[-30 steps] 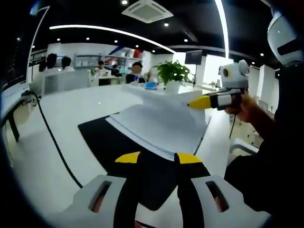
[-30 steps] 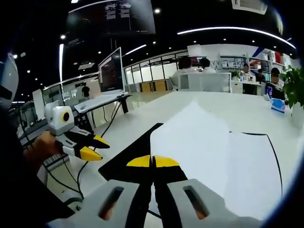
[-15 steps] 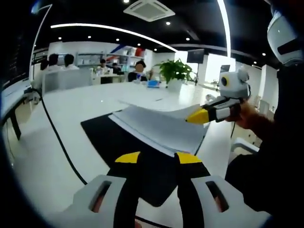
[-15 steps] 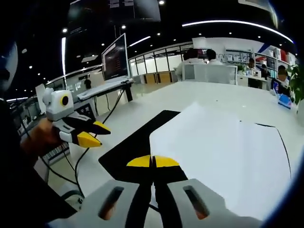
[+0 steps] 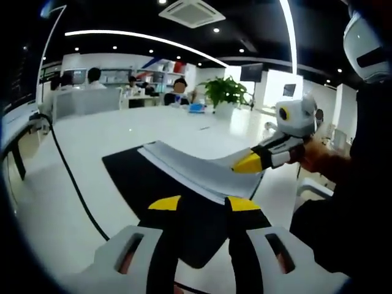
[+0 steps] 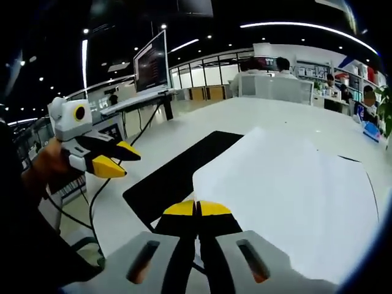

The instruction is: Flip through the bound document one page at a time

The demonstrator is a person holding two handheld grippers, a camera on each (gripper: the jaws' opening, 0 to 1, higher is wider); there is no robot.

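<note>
White paper page (image 6: pixel 288 202) of the bound document is pinched in my right gripper (image 6: pixel 196 208), jaws closed; my left gripper (image 5: pixel 199 204) hovers parted, empty, above the black mat (image 5: pixel 131 174).

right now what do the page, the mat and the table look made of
Page: thin white paper, matte; it curves as the right gripper holds it. Mat: black, flat, dull, probably rubber or fabric. Table: smooth white top with faint sheen, maybe laminate.
</note>
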